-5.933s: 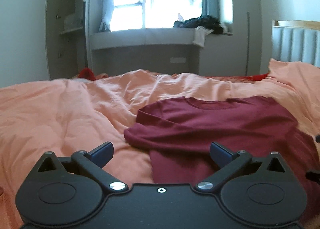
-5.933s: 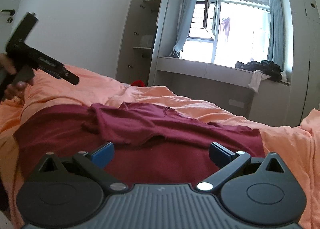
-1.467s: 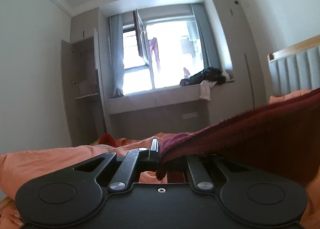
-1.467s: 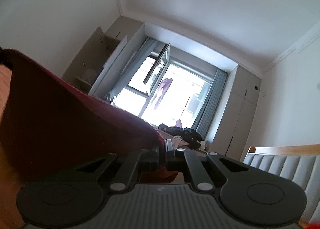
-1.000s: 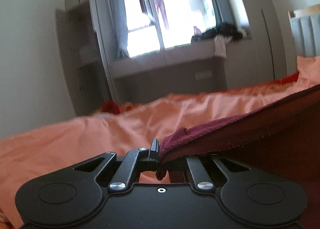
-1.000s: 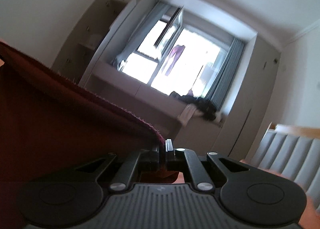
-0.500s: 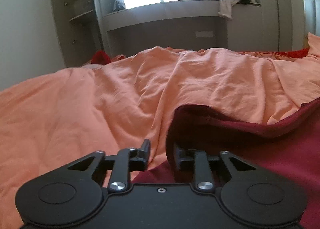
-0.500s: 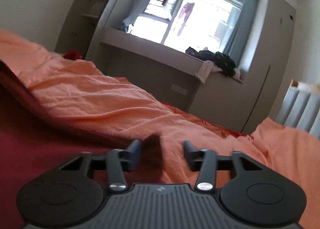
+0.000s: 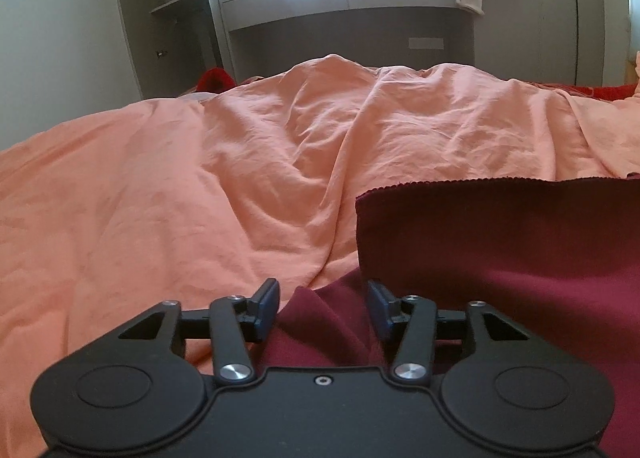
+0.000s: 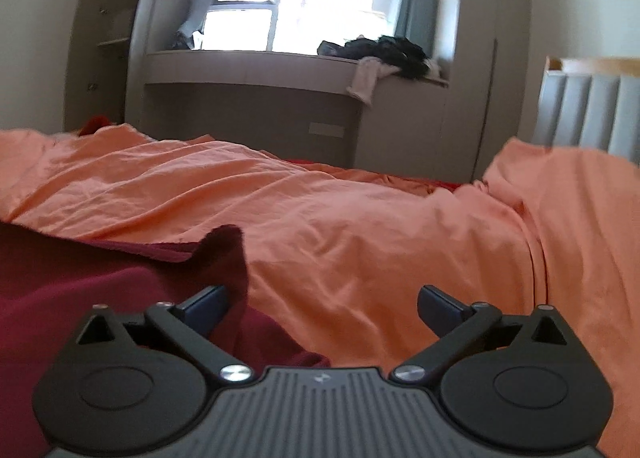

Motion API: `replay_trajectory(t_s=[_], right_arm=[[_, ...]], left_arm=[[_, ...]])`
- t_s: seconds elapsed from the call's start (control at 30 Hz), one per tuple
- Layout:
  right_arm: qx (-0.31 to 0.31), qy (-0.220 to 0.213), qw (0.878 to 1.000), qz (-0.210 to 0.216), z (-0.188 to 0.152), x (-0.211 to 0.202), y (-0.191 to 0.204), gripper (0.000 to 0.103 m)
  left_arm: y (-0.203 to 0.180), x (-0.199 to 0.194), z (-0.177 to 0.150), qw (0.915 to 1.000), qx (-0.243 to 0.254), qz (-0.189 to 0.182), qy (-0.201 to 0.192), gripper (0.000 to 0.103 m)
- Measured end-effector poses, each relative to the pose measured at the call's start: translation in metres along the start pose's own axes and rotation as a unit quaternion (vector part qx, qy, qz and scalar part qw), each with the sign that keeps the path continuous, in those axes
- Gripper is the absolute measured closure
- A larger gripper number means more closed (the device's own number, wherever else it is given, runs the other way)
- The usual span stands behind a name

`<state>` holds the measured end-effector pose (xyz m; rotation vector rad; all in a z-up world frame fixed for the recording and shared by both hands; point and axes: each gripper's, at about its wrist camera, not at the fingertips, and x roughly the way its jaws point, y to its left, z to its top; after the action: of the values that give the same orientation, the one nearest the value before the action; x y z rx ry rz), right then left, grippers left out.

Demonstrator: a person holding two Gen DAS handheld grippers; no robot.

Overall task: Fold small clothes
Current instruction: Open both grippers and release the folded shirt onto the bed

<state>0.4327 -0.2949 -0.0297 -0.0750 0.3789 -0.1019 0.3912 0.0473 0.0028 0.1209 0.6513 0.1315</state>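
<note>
Dark red cloth, the small shirt [image 9: 500, 258], is spread on the orange bedcover [image 9: 200, 185]. In the left wrist view a folded layer of it is seen with a straight hemmed edge running across the right half of the picture and a squared corner just beyond the left gripper [image 9: 322, 308]. The jaws of that gripper have just been opening and are parted part-way; a low ridge of the shirt lies between the blue pads [image 9: 267, 304] without being pressed by them, so the cloth is released.

In the right wrist view the shirt [image 10: 100, 282] fills the lower left of the picture, and one corner of it stands up in a limp peak just beside the left-hand finger of the right gripper [image 10: 322, 304]. Its jaws have just been opening and are spread wide; only bedcover [image 10: 380, 250] is seen between them, with the shirt's edge at the left-hand pad, and nothing is gripped.

Beyond the far edge of the bed a grey window seat [image 10: 248, 69] is seen under a bright window, with a heap of dark clothes [image 10: 384, 49] on its right end. A padded headboard [image 10: 580, 113] is seen at the right edge.
</note>
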Motion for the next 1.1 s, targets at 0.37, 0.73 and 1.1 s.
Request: replay_trajectory(t_s=[0.37,0.73,1.1], right_arm=[[-0.18,-0.018,0.976,0.119,0.011,0.02,0.041,0.0],[-0.024,0.004,1.0,0.008,0.037,0.041,-0.014,0.0],[0.093,0.005,0.995,0.045,0.005,-0.079,-0.035,0.0]], left_arm=[[0.01,0.003,-0.003,0.9994,-0.029,-0.018,0.007,0.039],[0.016,0.0,-0.002,0.9982,-0.048,-0.036,0.0,0.034],[0.033,-0.075,0.0,0.9903,-0.078,-0.057,-0.1,0.007]])
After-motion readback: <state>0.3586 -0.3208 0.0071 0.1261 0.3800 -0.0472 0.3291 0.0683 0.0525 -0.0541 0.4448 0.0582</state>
